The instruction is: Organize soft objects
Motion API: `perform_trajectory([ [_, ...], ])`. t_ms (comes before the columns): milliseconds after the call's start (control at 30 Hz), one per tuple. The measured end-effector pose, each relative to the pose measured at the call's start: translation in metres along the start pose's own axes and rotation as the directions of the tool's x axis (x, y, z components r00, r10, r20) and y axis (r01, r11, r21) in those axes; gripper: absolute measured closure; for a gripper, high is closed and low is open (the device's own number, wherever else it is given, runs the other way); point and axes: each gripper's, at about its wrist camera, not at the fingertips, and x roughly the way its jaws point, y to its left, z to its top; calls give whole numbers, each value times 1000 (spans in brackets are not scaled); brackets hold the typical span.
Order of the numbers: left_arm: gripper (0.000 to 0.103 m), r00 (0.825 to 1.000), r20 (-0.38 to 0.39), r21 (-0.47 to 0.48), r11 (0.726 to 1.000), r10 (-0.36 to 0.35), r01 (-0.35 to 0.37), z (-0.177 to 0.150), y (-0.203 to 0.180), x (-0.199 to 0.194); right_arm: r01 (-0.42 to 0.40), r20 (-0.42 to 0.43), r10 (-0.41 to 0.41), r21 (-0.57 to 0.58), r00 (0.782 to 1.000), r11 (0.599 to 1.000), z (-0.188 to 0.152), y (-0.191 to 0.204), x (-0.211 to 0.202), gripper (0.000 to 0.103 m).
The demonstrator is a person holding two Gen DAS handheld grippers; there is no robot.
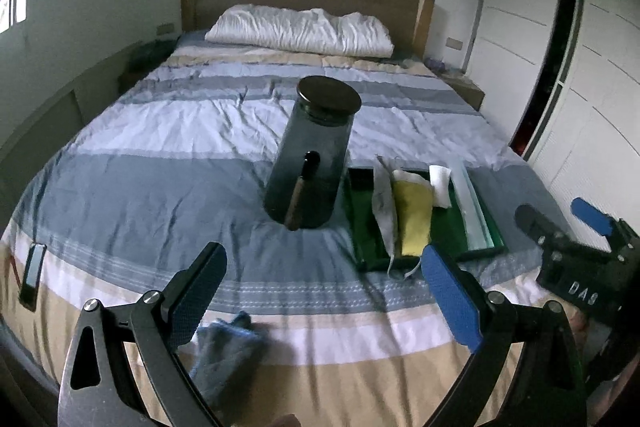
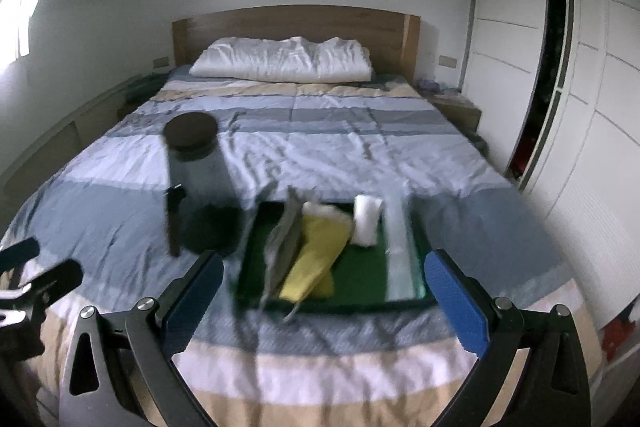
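green tray (image 1: pixel 362 227) on bedspread: grey cloth (image 1: pixel 383 211), yellow cloth (image 1: pixel 414 215), white roll (image 1: pixel 440 185) laid inside. blue cloth (image 1: pixel 228 343) crumpled at the bed's near edge.

Jar (image 1: pixel 310 155) stands left of tray (image 1: pixel 486 223) on bed (image 1: pixel 160 167).

White "DAS" (tilted) marks the right gripper (image 1: pixel 560 217).

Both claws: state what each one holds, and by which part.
Nothing. The left claw and right claw are both open and empty above the bed.
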Motion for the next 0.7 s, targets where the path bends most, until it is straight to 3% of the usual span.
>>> perform_trajectory([
  [367,7,1000,29,-13,1000,11,-11,-23,54,-29,-76,-22,75,-45,997,996,-27,61,-43,0],
  [700,7,995,-20,-14,995,96,-96,-61,155,-18,-168,-115,157,-93,981,981,-57,134,-34,0],
])
